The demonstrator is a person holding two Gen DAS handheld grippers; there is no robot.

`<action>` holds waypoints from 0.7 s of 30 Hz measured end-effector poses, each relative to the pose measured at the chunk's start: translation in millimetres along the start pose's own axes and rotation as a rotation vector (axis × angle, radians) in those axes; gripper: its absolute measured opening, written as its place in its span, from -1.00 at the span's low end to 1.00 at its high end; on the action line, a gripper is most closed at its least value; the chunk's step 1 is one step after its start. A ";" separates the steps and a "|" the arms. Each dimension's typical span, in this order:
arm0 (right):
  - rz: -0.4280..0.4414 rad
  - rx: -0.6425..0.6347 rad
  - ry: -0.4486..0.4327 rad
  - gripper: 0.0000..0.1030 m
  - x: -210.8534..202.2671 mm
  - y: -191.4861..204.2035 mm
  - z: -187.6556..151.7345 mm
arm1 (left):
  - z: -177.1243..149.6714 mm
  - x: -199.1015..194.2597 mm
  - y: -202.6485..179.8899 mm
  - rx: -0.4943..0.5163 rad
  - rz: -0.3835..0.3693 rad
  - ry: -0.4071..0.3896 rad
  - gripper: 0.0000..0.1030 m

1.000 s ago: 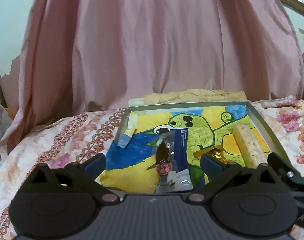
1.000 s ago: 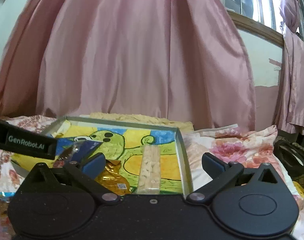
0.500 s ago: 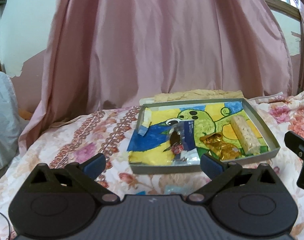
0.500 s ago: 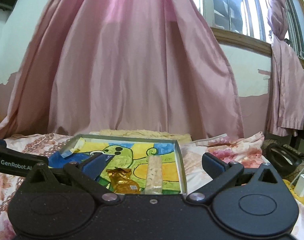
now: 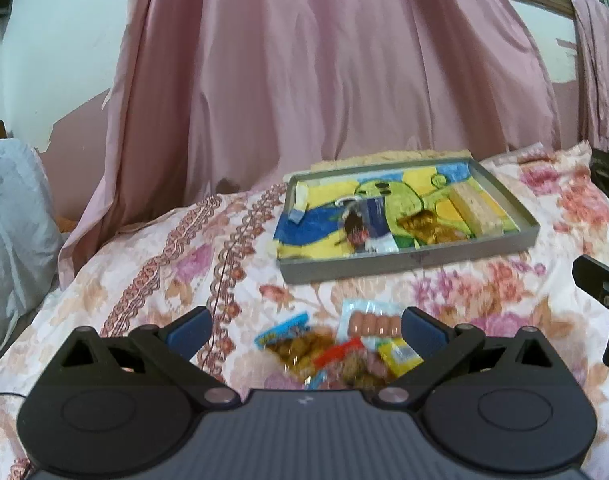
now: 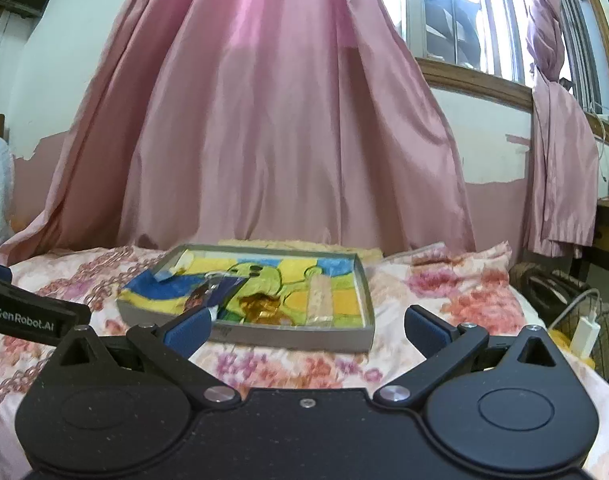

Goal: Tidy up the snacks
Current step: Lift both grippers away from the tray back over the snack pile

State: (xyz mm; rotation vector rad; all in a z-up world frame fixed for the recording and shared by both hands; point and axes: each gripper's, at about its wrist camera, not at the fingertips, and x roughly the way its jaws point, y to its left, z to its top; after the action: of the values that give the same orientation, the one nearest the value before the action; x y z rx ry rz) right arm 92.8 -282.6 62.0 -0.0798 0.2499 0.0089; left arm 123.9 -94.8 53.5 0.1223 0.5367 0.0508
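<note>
Three snacks lie in the grey shallow tray lined with a yellow, blue and green cartoon picture point(image 5: 408, 266): a dark blue clear-fronted packet with a brown snack inside point(image 5: 364, 226) near the middle, a crumpled gold foil wrapper point(image 5: 428, 226) just right of it, and a pale rice-cracker bar in clear wrap point(image 5: 478, 210) along the right side. Over the past second you have drawn both tools back from the tray, which filled your left view a moment ago and now sits well apart, farther up the floral bedspread point(image 5: 152, 280). That retreat has brought a loose heap of unsorted snacks point(image 5: 344, 350) into sight: a clear pack of small sausages point(image 5: 370, 322), a blue-edged bag of brown pieces point(image 5: 296, 340) and a yellow packet point(image 5: 400, 354), lying on the bed between the spread fingers of your left tool point(image 5: 304, 326), which is wide open and holds nothing. Your right tool point(image 6: 306, 322) is equally wide open and empty, facing the tray's near wall. The task looks partly done, and the heap under your left tool appears to be the next source of items. A pink satin curtain point(image 6: 272, 120) hangs behind.
</note>
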 end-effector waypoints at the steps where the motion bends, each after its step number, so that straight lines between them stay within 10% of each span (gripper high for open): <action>1: 0.001 -0.002 0.006 0.99 -3.7 1.5 -2.9 | -4.6 -2.4 0.6 0.001 -0.001 0.004 0.99; 21: 0.075 -0.010 0.281 0.99 -7.8 27.6 -48.6 | -75.1 -4.2 27.3 0.015 0.020 0.124 0.99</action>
State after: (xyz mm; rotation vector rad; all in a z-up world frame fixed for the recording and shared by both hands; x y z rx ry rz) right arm 72.7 -259.0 14.9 -0.0814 0.5341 0.0734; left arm 81.4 -60.4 -4.9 0.1394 0.6602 0.0742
